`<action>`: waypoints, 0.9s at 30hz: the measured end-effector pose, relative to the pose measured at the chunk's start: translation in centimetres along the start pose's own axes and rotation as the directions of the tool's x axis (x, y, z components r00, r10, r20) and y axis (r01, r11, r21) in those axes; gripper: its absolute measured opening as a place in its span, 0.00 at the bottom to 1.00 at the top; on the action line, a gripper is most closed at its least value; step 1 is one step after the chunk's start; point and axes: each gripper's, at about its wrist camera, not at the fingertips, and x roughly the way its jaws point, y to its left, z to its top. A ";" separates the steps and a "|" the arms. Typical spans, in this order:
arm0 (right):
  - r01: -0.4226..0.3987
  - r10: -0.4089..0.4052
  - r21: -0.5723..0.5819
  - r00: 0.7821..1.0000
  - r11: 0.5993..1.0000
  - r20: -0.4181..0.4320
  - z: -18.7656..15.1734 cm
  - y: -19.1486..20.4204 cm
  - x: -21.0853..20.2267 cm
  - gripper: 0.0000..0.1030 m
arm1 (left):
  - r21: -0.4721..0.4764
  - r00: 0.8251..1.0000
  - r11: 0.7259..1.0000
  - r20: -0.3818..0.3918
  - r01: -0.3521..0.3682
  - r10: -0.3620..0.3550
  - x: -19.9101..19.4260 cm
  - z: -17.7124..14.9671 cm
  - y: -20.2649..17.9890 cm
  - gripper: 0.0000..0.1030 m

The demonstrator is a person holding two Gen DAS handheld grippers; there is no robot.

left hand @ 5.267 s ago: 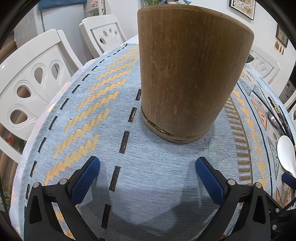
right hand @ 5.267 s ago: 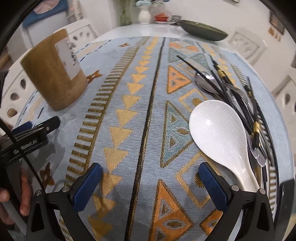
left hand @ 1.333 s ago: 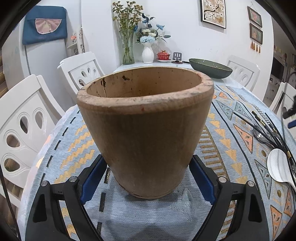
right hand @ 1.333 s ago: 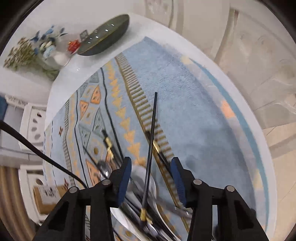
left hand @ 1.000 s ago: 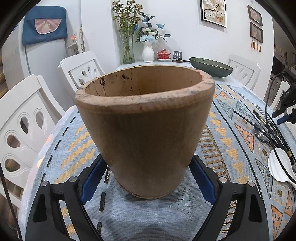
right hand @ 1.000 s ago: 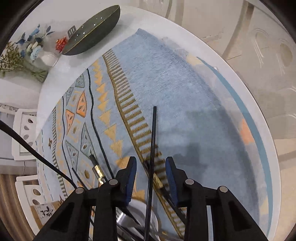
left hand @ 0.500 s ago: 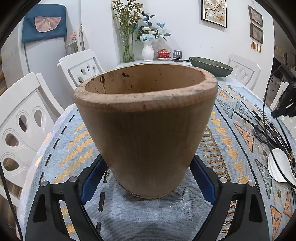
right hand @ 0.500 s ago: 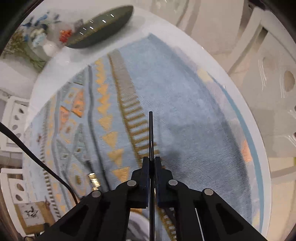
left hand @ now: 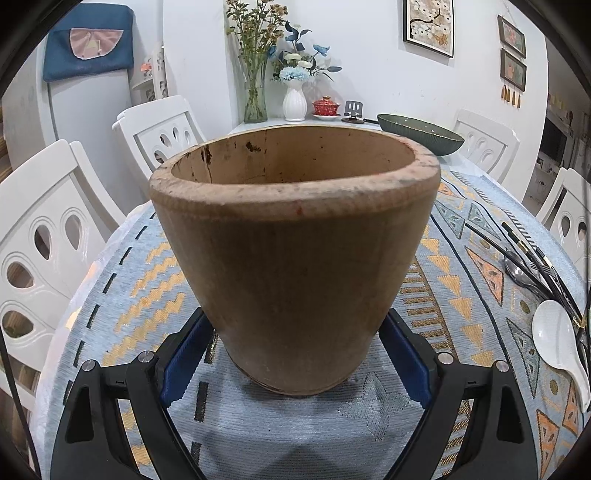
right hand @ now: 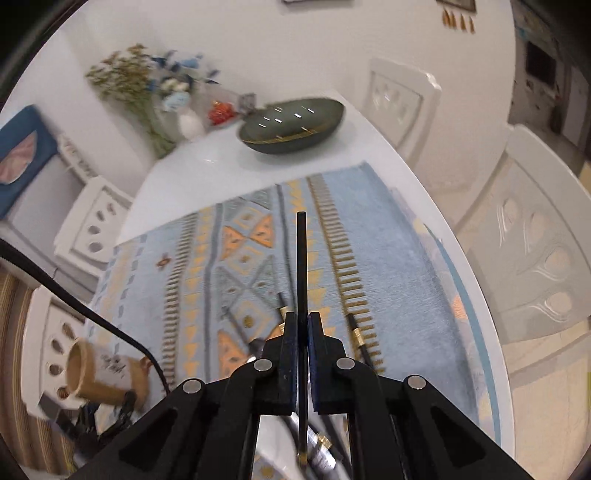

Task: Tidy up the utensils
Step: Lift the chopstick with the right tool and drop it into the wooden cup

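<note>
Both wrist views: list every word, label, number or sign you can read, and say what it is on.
None can be read.
Wooden utensil holder: dark markings on a pale patch in the right wrist view, too blurred to read.
Framed pictures on the wall: painted flowers, no legible text.

From my left wrist view: white chairs [left hand: 48, 236] flank a table under a blue patterned cloth [left hand: 122, 291]. At its far end I see a dark green bowl [left hand: 421, 137], a white vase of flowers [left hand: 294, 99], a glass vase [left hand: 255, 99] and a red lidded cup [left hand: 325, 107]. Framed pictures [left hand: 428, 26] hang on the wall.
</note>
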 end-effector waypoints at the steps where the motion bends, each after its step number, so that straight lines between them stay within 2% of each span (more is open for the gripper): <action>1: -0.007 0.007 -0.018 1.000 1.000 0.013 -0.5 0.6 -1.1 0.05 | 0.000 1.000 1.000 0.000 0.000 0.000 0.0 0.0 0.0 0.89; 6: -0.042 0.048 -0.085 0.997 0.995 0.068 -1.8 3.0 -4.8 0.05 | 0.003 1.000 1.000 0.000 -0.006 0.006 0.0 0.0 -0.1 0.89; 11: -0.104 0.125 -0.141 0.981 0.985 0.148 -0.7 6.2 -7.8 0.05 | 0.004 1.000 1.000 -0.001 -0.006 0.006 0.0 0.0 -0.1 0.89; 15: -0.197 0.240 -0.204 0.946 0.959 0.216 0.9 9.8 -9.9 0.05 | 0.005 1.000 1.000 -0.006 -0.008 0.008 0.1 -0.1 -0.2 0.89; 18: -0.336 0.384 -0.226 0.897 0.914 0.219 2.1 12.6 -10.7 0.05 | 0.005 1.000 1.000 -0.006 -0.008 0.008 0.1 -0.2 -0.3 0.89; 22: -0.480 0.515 -0.207 0.839 0.852 0.174 3.2 15.3 -9.4 0.05 | 0.006 1.000 1.000 -0.006 -0.008 0.008 0.1 -0.1 -0.2 0.89; 23: -0.500 0.533 -0.206 0.831 0.841 0.161 3.5 16.2 -8.8 0.05 | 0.006 1.000 1.000 -0.005 -0.009 0.009 0.0 -0.1 -0.2 0.89; 27: -0.529 0.562 -0.236 0.820 0.815 0.104 3.9 19.5 -6.5 0.05 | 0.006 1.000 1.000 -0.006 -0.008 0.008 0.0 -0.1 -0.2 0.89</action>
